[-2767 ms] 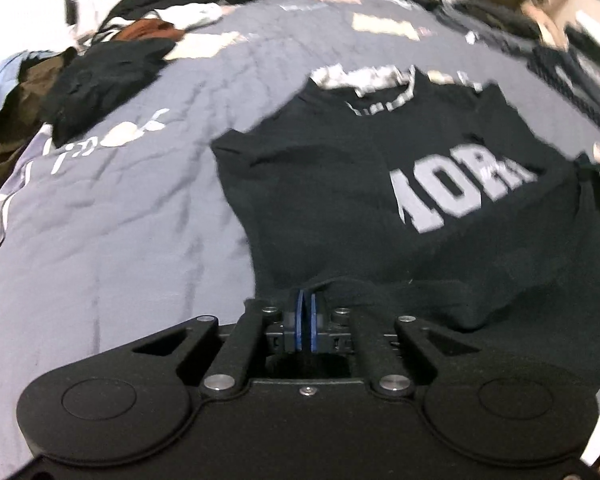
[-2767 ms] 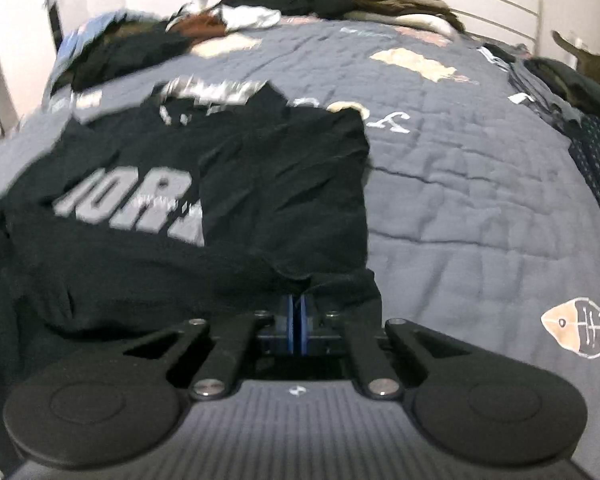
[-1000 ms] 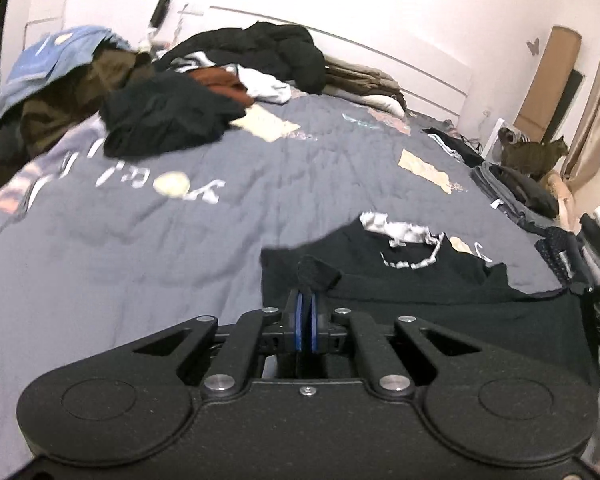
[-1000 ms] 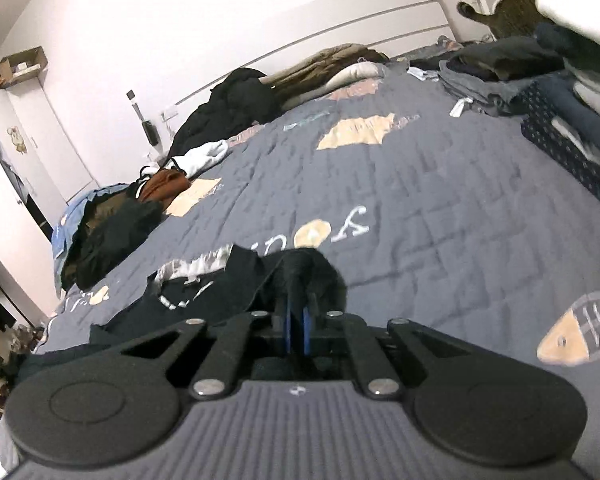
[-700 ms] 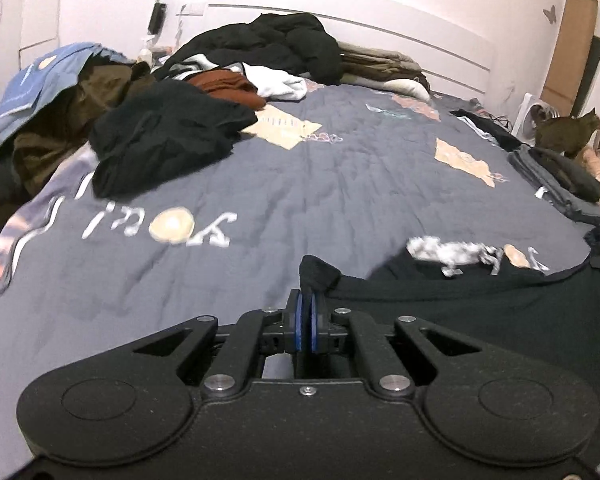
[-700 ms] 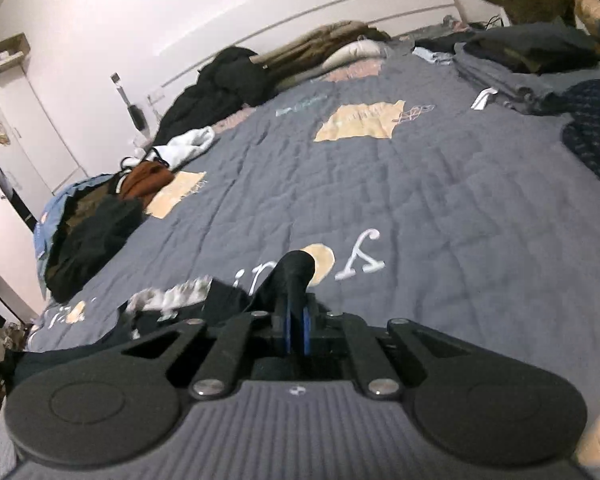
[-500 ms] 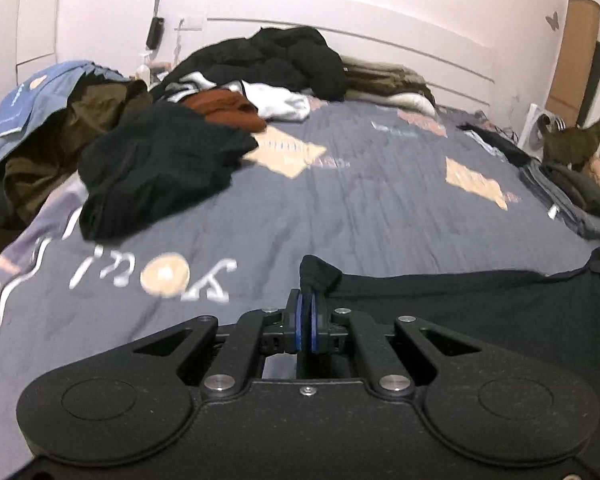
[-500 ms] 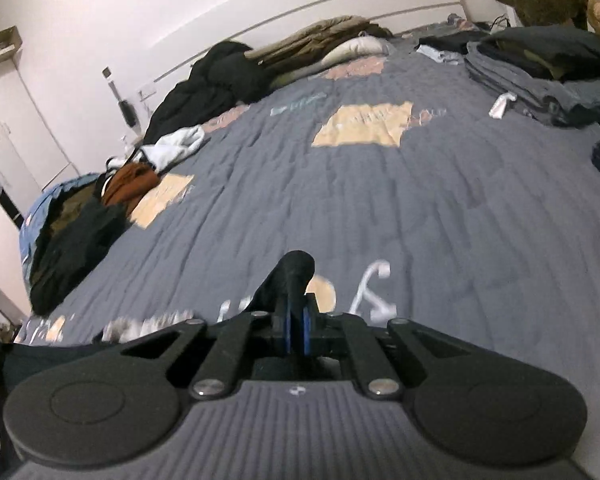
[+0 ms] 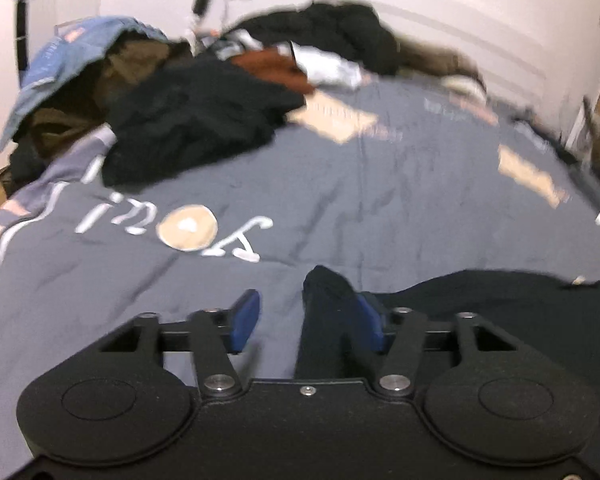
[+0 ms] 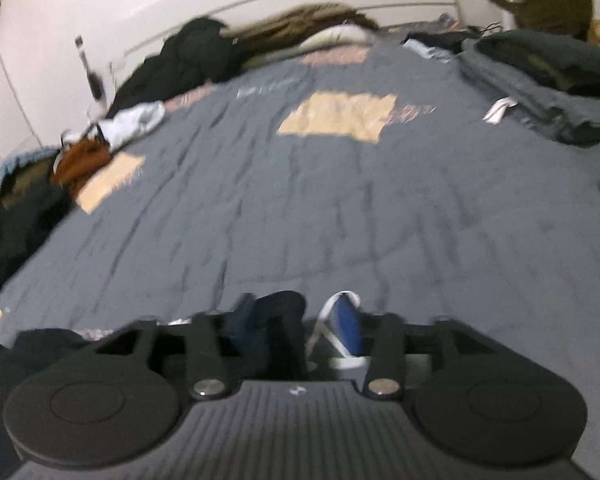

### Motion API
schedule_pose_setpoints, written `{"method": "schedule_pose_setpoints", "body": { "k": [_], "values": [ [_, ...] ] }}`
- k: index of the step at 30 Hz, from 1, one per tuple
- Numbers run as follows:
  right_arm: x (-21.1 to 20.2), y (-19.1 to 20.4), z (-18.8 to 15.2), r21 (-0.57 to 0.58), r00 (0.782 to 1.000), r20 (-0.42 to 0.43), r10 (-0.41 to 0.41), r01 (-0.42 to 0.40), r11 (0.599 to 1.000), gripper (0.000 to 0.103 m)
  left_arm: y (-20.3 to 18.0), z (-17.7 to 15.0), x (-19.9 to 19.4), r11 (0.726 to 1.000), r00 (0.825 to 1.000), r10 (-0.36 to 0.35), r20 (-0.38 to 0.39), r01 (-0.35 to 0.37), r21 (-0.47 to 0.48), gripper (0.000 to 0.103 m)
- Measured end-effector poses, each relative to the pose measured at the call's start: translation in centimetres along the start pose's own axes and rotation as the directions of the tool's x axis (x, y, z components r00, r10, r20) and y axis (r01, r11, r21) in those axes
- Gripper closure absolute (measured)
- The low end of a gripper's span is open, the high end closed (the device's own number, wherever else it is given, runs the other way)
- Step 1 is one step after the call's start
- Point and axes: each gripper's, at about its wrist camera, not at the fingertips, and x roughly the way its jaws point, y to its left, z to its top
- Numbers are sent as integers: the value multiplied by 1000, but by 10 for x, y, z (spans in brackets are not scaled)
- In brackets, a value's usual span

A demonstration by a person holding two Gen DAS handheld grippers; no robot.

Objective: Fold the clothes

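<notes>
A black T-shirt (image 9: 500, 312) lies folded over on the grey bedspread (image 9: 380, 200), stretching to the right in the left wrist view. My left gripper (image 9: 306, 316) has its jaws opening; a corner of the shirt (image 9: 328, 304) still stands between them against the right blue pad, clear of the left pad. In the right wrist view my right gripper (image 10: 296, 320) is also opening, with the shirt's other corner (image 10: 276, 316) loose between the pads. The rest of the shirt (image 10: 32, 344) shows dark at the lower left.
A heap of dark, brown and blue clothes (image 9: 172, 112) sits at the bed's far left. Folded grey and dark garments (image 10: 540, 76) are stacked at the far right, with a cat (image 10: 552, 0) behind them. More clothes (image 10: 260, 44) lie along the white headboard.
Both grippers carried the shirt's bottom edge up over its printed front toward the collar and sank to the bed. Both jaws, shut on the corners half a second ago, now stand apart.
</notes>
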Motion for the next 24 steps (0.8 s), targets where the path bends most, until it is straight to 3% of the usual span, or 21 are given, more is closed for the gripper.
{"method": "schedule_pose_setpoints", "body": {
  "k": [7,10,13,18,24],
  "values": [
    [-125,-5,-35,8,999,49,24,-25,1000,51,-34,-45,-100,981,989,-139,54,145,-131,49],
    [-179,-3,-65,50,996,78,37,-41,998,49,-51,-75,-127,959,979,-195,61,203,-200,47],
    [-212,-2,-100,84,995,98,-7,-2,996,46,-57,-108,-149,937,976,-201,85,217,-274,46],
    [-223,-19,-165,155,997,64,-39,29,987,46,-53,-137,-156,935,984,-170,48,176,-309,46],
    [-204,-20,-192,5,998,28,-61,61,998,46,-38,-141,-154,921,987,-150,53,159,-355,46]
  ]
}}
